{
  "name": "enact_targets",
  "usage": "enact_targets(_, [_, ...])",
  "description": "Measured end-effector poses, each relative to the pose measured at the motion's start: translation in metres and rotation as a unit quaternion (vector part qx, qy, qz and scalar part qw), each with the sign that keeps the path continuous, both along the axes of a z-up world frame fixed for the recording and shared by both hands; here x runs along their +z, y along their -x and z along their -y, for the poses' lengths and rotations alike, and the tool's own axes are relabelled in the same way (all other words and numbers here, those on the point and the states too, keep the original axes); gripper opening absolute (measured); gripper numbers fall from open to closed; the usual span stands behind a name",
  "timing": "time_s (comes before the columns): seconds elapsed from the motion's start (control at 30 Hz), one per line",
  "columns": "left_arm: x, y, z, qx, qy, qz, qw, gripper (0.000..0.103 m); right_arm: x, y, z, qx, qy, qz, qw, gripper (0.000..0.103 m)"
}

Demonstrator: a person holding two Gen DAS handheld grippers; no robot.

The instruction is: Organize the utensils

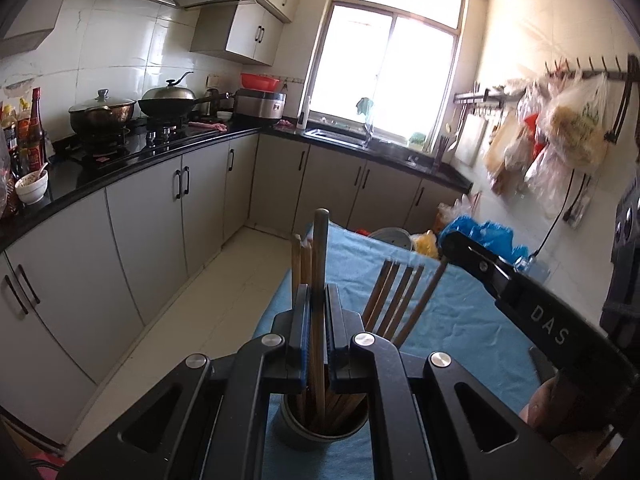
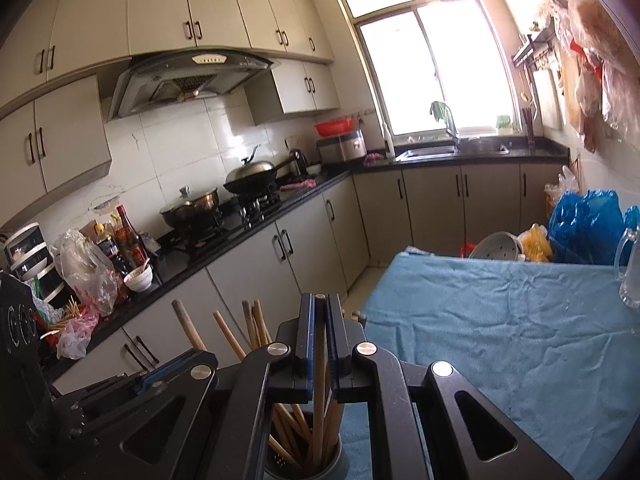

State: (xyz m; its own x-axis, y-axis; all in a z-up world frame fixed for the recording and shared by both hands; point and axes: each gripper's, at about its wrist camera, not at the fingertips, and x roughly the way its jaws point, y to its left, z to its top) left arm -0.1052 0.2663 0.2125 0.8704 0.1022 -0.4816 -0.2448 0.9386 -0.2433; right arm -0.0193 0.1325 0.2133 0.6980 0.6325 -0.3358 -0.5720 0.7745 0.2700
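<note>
Left wrist view: your left gripper [image 1: 319, 312] is clenched on a grey-tipped wooden utensil handle [image 1: 320, 264] standing upright in the round grey metal utensil holder [image 1: 308, 436]. The holder sits at the near left edge of the table under the wrinkled blue cloth [image 1: 460, 320], with brown wooden chopsticks [image 1: 390, 300] fanned out of it.

Right wrist view: your right gripper [image 2: 319, 328] is clenched on one upright chopstick [image 2: 318, 412] in the same holder, directly below the jaws.
</note>
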Motion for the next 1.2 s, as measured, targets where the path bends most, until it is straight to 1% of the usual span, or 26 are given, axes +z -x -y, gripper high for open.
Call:
enact_targets(0.1, [0.010,0.006,-0.013,0.003,0.020,0.014,0.9997,0.006,0.007,0.002,0.002,0.000,-0.006,0.007,1.000,0.006])
enact_targets(0.23, [0.016,0.009,-0.021,0.014,0.021,0.022,0.9994,0.006,0.010,0.004,0.000,0.005,-0.008,0.012,1.000,0.006])
enact_targets(0.33, [0.010,0.005,-0.020,0.015,0.023,0.011,0.9996,0.006,0.006,0.006,-0.008,0.012,0.000,0.010,1.000,0.006])
enact_targets(0.57, [-0.013,-0.010,-0.011,0.000,0.020,-0.027,0.9994,0.006,-0.011,0.004,-0.022,0.028,0.024,-0.006,0.999,0.006])
enact_targets(0.77, [-0.016,-0.007,-0.002,-0.005,0.009,-0.029,0.9995,0.008,-0.016,-0.006,-0.017,0.027,0.002,-0.025,0.999,0.007])
enact_targets(0.8, [-0.015,-0.006,0.000,-0.005,0.009,-0.028,0.9996,0.013,-0.016,-0.008,-0.014,0.028,-0.004,-0.030,0.999,0.007])
enact_targets(0.83, [-0.015,-0.004,0.001,-0.005,0.008,-0.028,0.9996,0.023,-0.016,-0.009,-0.012,0.027,-0.009,-0.032,0.999,0.007])
enact_targets(0.9, [-0.014,0.000,0.004,-0.001,0.007,-0.024,0.9997,0.038,-0.015,-0.012,-0.006,0.023,-0.022,-0.036,0.999,0.007])
enact_targets(1.07, [-0.008,0.009,0.009,0.000,-0.008,-0.016,0.9998,0.043,-0.009,-0.011,0.007,0.010,-0.039,-0.037,0.999,0.018])
enact_targets(1.17, [-0.004,0.014,0.017,0.003,-0.020,-0.015,0.9997,0.051,-0.006,-0.008,0.018,0.003,-0.046,-0.037,0.998,0.021])
enact_targets(1.2, [-0.004,0.015,0.020,0.004,-0.021,-0.015,0.9997,0.055,-0.006,-0.006,0.021,0.001,-0.047,-0.037,0.998,0.021])
